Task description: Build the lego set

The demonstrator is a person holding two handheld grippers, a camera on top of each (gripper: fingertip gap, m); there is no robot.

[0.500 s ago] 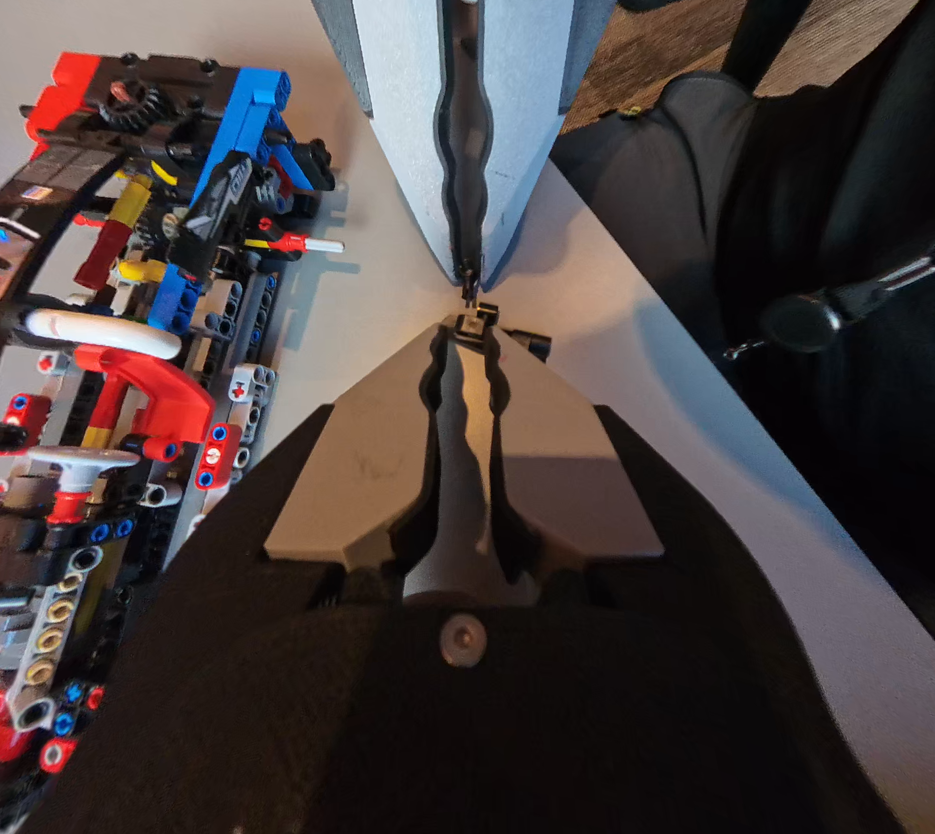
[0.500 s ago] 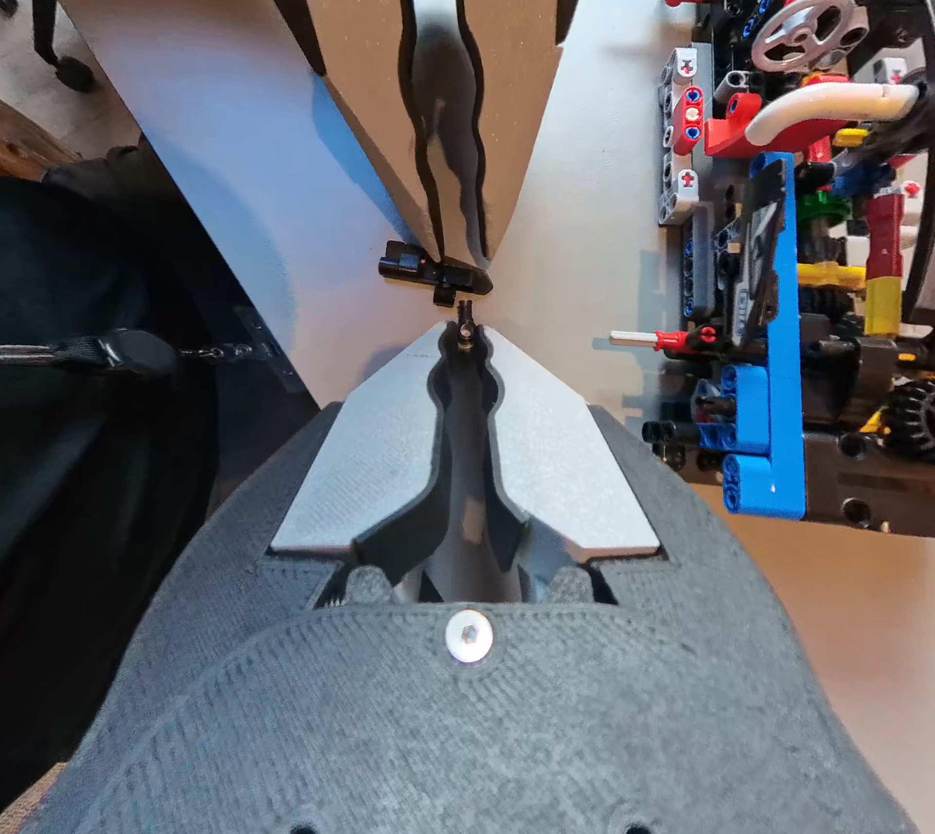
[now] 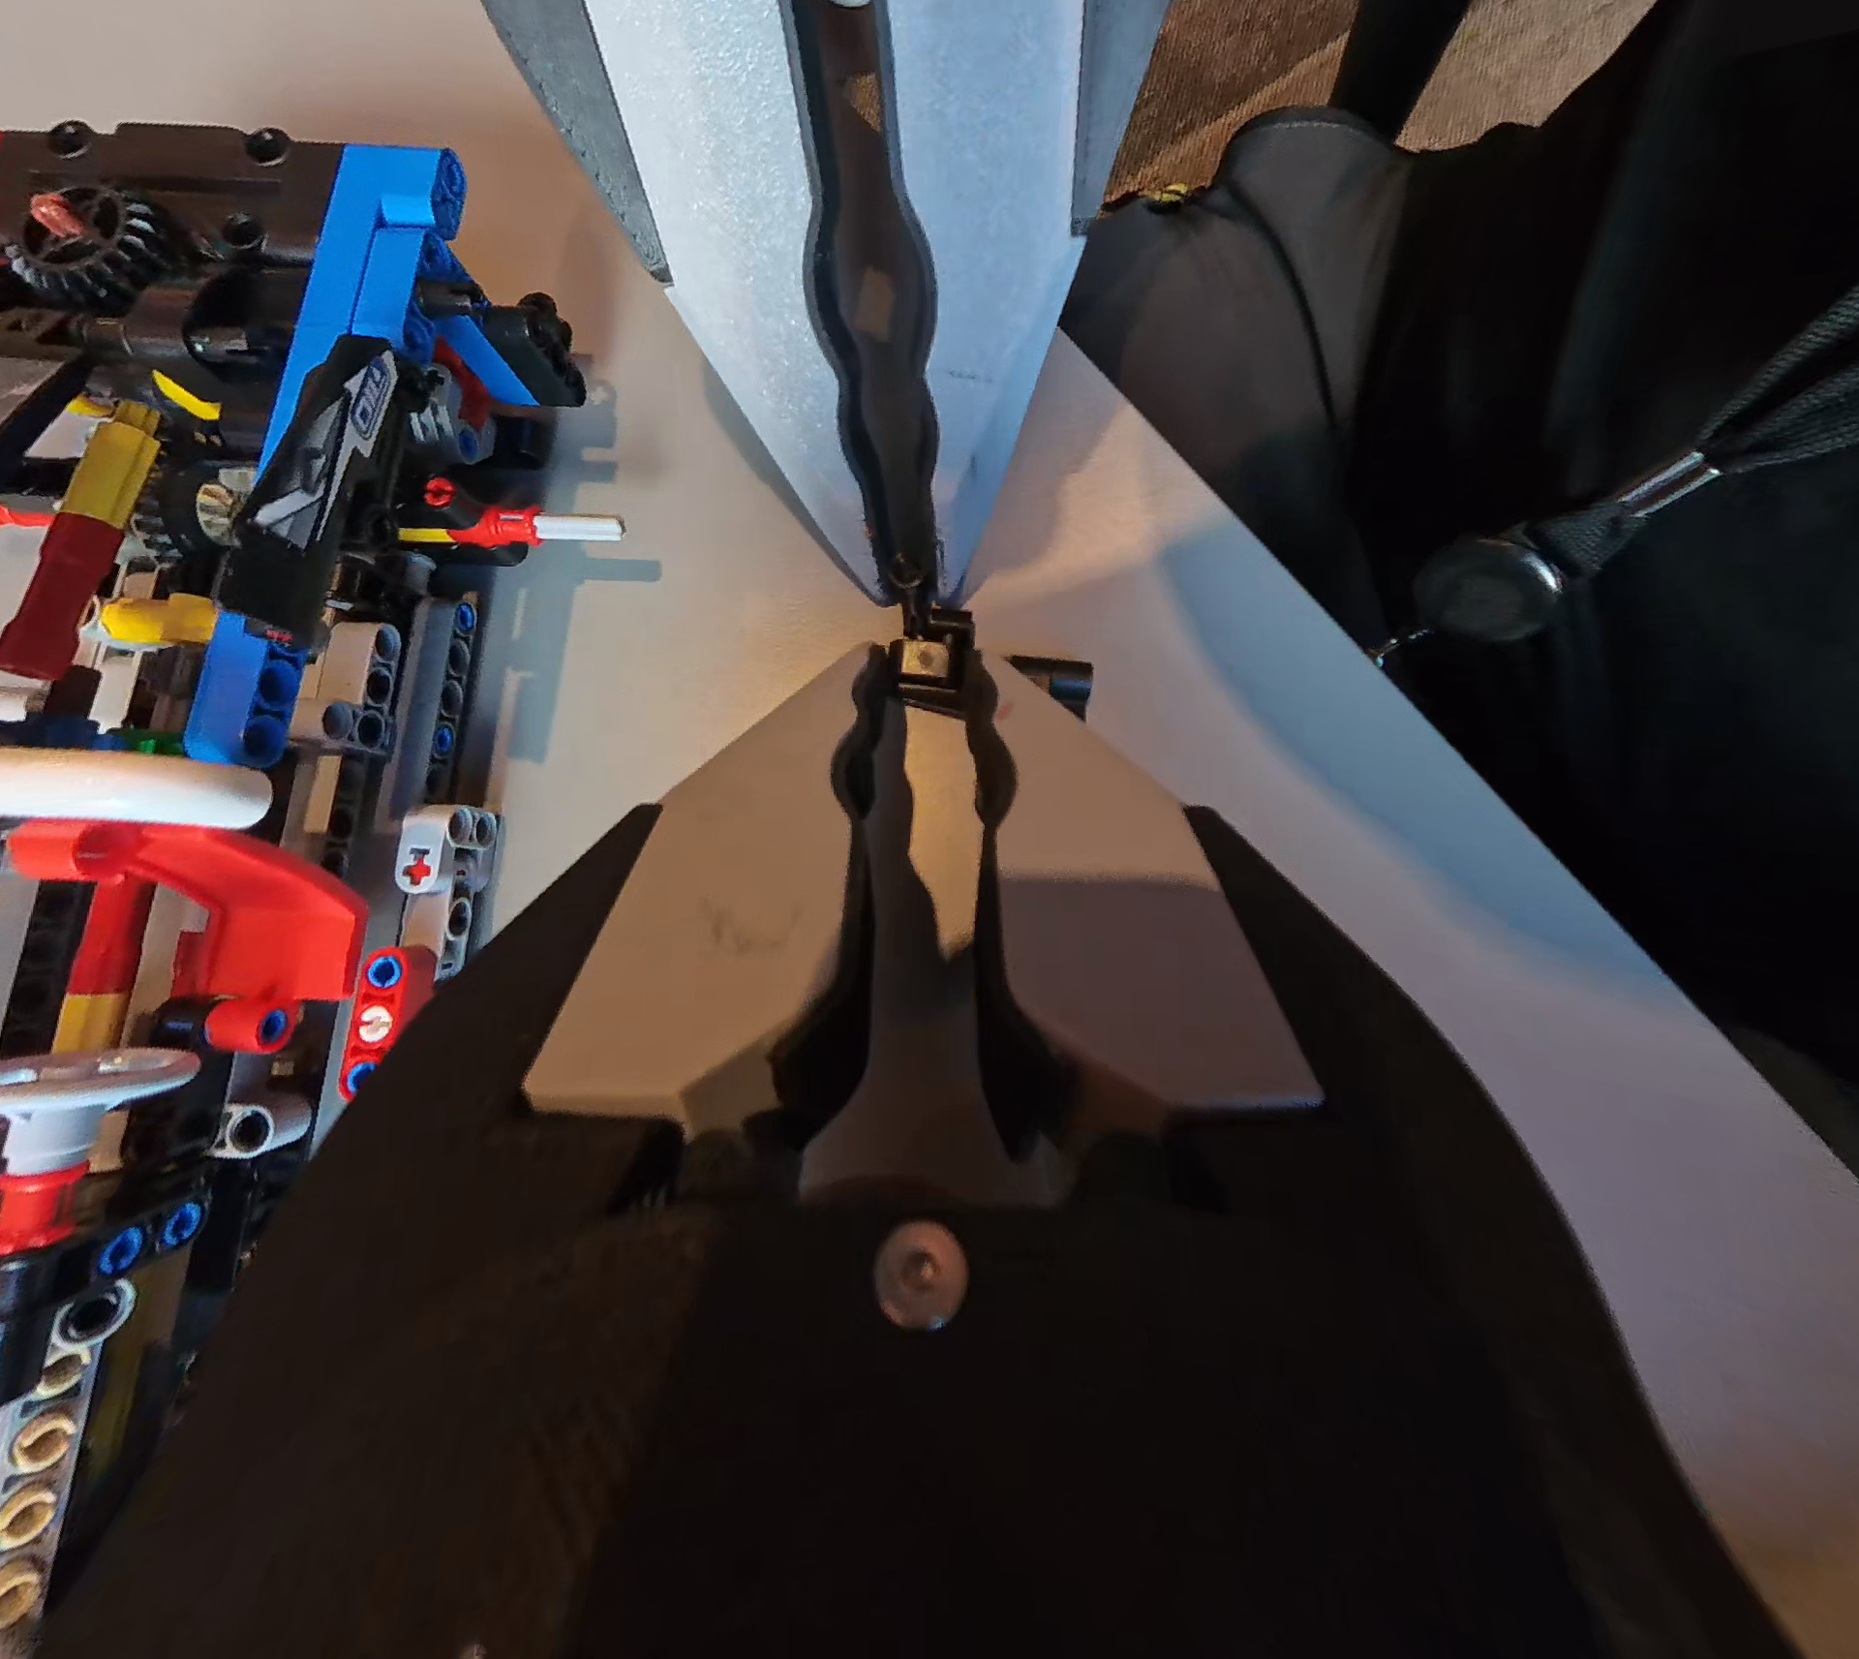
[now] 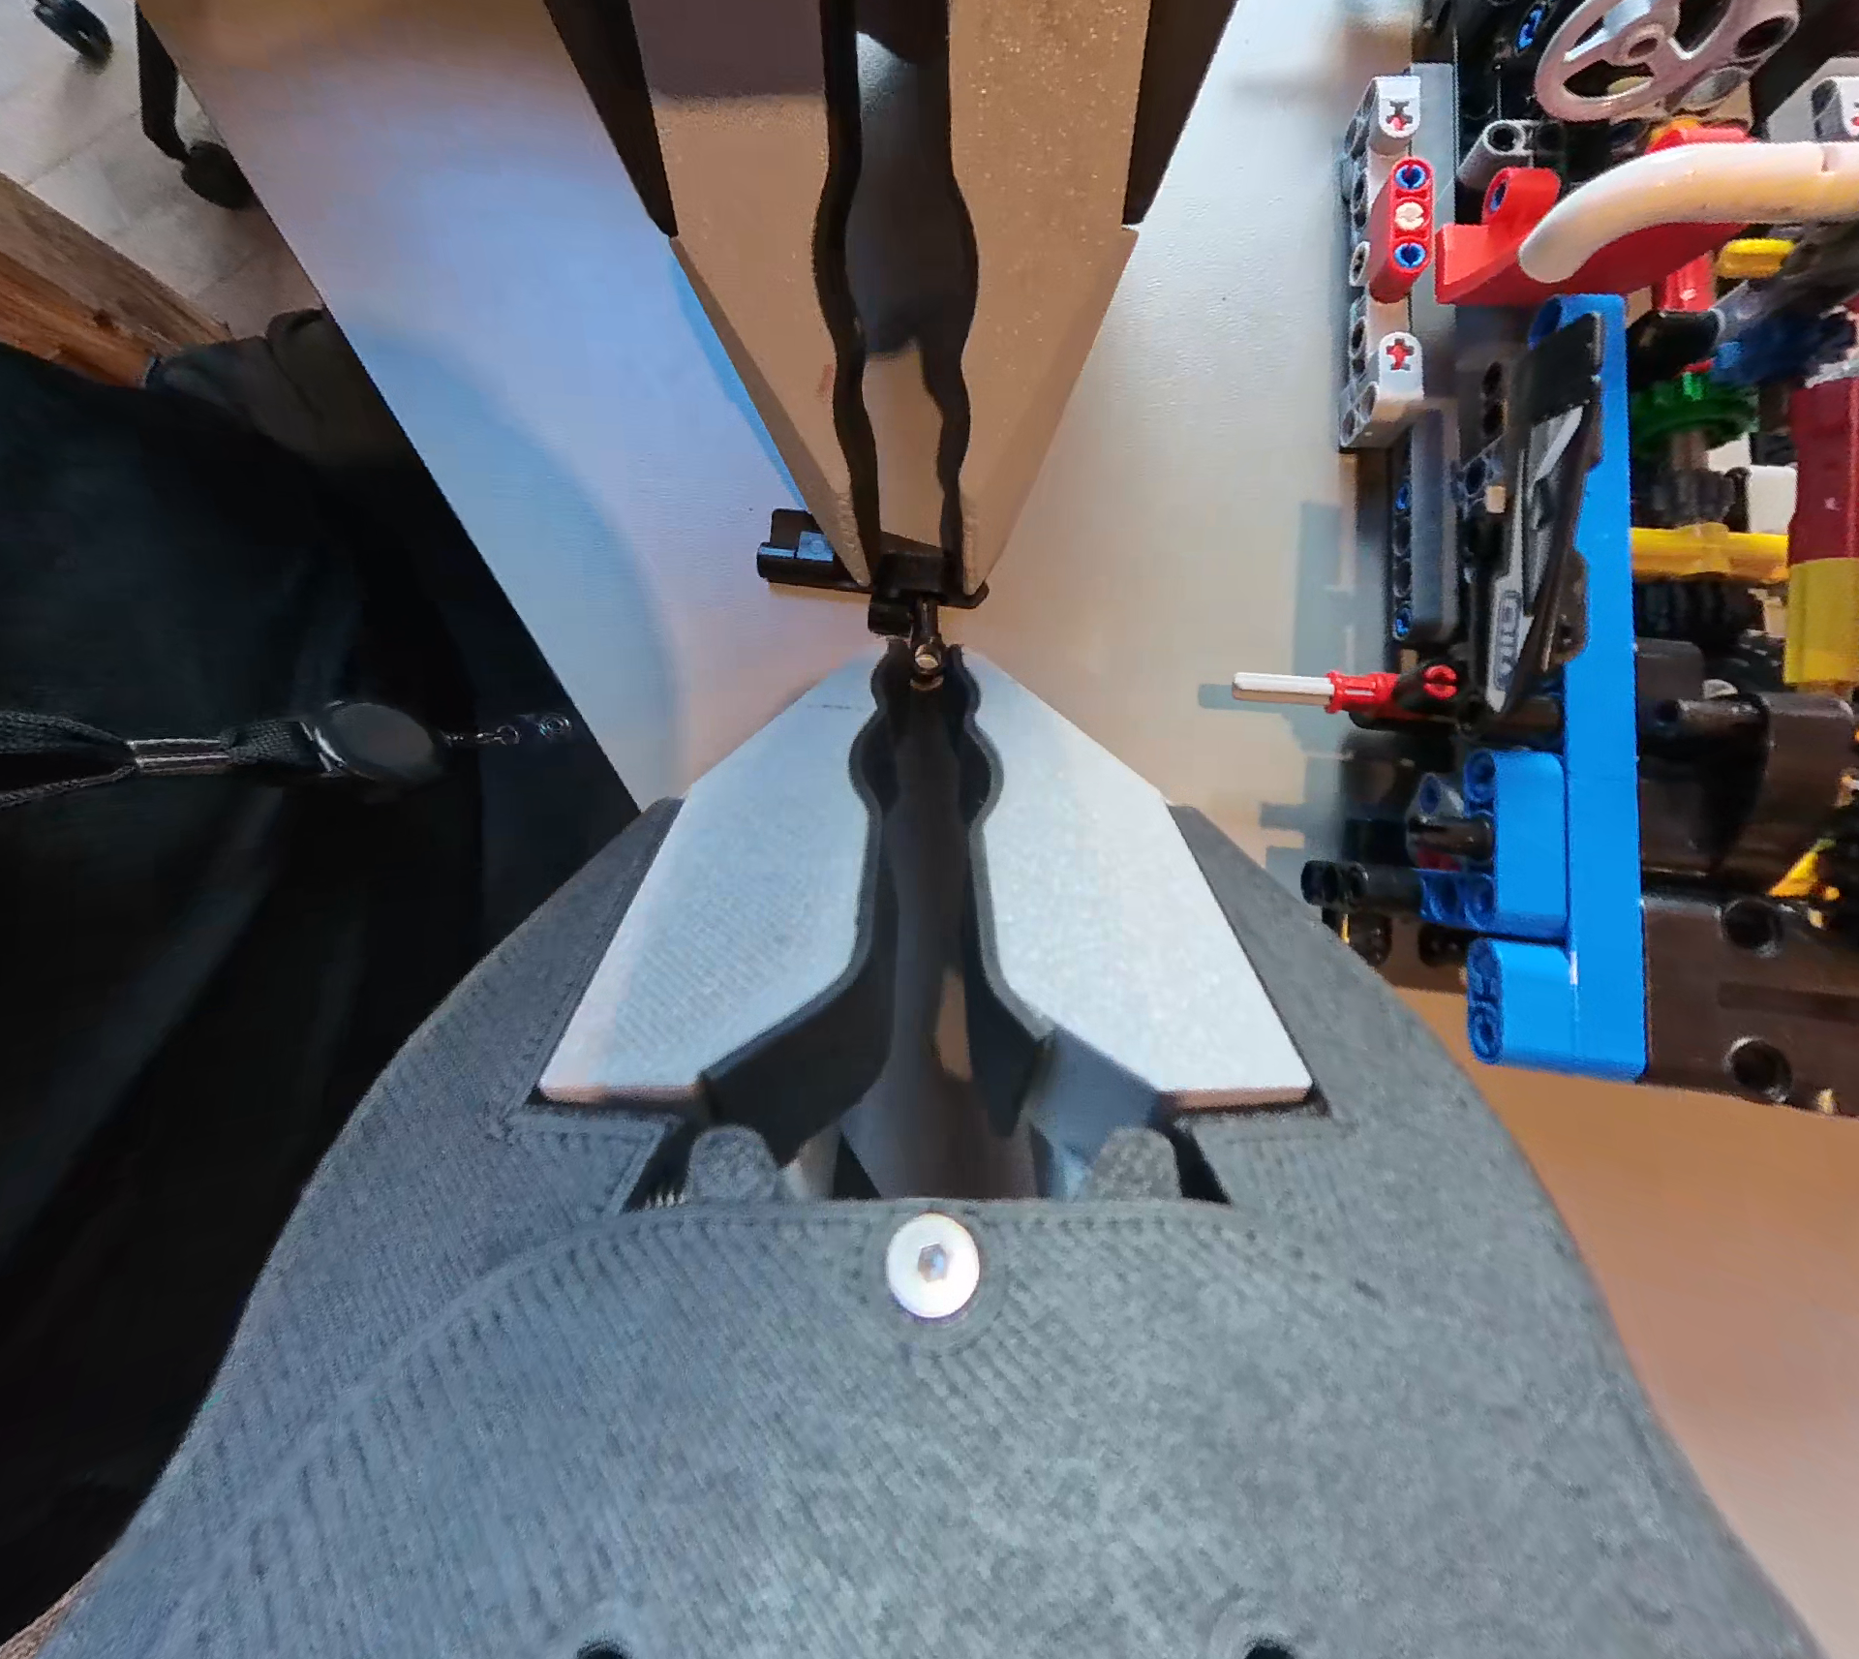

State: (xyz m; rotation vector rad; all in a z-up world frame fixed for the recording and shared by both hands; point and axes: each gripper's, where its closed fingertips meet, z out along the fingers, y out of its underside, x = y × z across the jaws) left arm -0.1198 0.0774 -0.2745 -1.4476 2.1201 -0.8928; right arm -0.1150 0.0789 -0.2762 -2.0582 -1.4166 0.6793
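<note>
Beside the model (image 3: 251, 604) on the table (image 3: 704, 655), the left gripper (image 3: 931, 685) pinching a black connector (image 3: 931, 665) meets the right gripper (image 4: 920, 670) clamped on a tiny pin (image 4: 923, 655): light, rigid, slippery parts best nipped at fingertips.

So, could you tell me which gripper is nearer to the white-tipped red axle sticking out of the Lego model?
Neither clearly: the left gripper and right gripper meet tip to tip beside the red axle, each shut on a small black piece.
</note>
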